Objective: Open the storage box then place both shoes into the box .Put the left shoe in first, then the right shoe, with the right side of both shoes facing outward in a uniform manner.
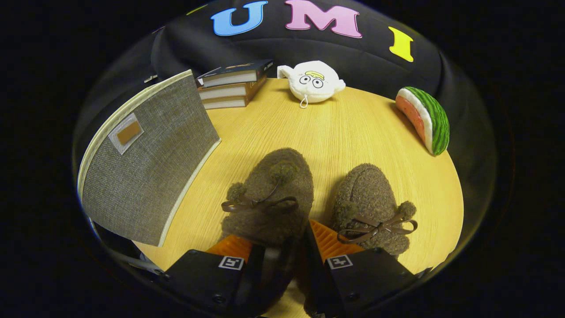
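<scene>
The grey woven fabric storage box (145, 163) stands at the left, lid raised. Both brown fuzzy bow-tied shoes remain on the wooden tabletop (353, 128); the fingers (282, 247) grip the left shoe (269, 198), the right shoe (368, 207) beside it, untouched.

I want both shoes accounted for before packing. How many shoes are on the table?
2. One shoe sits between the gripper fingers; the other shoe lies beside it, towards the watermelon toy.
</scene>
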Demonstrator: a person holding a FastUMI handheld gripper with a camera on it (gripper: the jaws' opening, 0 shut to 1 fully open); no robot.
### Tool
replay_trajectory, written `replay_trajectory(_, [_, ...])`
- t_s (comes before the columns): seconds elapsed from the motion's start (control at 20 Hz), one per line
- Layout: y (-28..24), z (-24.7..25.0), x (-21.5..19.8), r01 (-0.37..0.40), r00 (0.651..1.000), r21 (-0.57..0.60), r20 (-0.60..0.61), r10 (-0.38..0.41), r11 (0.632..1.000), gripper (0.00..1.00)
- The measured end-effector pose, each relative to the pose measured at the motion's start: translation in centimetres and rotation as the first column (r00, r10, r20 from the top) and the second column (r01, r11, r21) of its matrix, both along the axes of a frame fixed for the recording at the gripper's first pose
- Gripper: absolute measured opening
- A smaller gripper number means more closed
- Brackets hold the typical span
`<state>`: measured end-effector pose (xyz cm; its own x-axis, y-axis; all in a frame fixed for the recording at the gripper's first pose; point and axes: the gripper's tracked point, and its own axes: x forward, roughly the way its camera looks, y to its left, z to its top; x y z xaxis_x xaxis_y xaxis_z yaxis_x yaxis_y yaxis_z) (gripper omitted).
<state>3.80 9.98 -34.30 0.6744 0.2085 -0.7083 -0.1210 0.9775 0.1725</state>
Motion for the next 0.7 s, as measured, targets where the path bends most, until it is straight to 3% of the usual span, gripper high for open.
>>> replay_trajectory(0.1, [0.0,-0.1,0.0,0.036,0.998,0.004,-0.044,-0.036,0.999,0.53])
replay_trajectory(0.3, [0.2,0.0,-0.1,0.002,0.999,0.002,-0.045,-0.002,1.000,0.49])
replay_trajectory(0.55, [-0.8,0.8,-0.2,0.054,0.995,0.089,-0.091,-0.046,0.995,0.06])
replay_trajectory(0.7, [-1.5,2.8,-0.6,0.069,0.994,0.094,-0.094,-0.060,0.993,0.05])
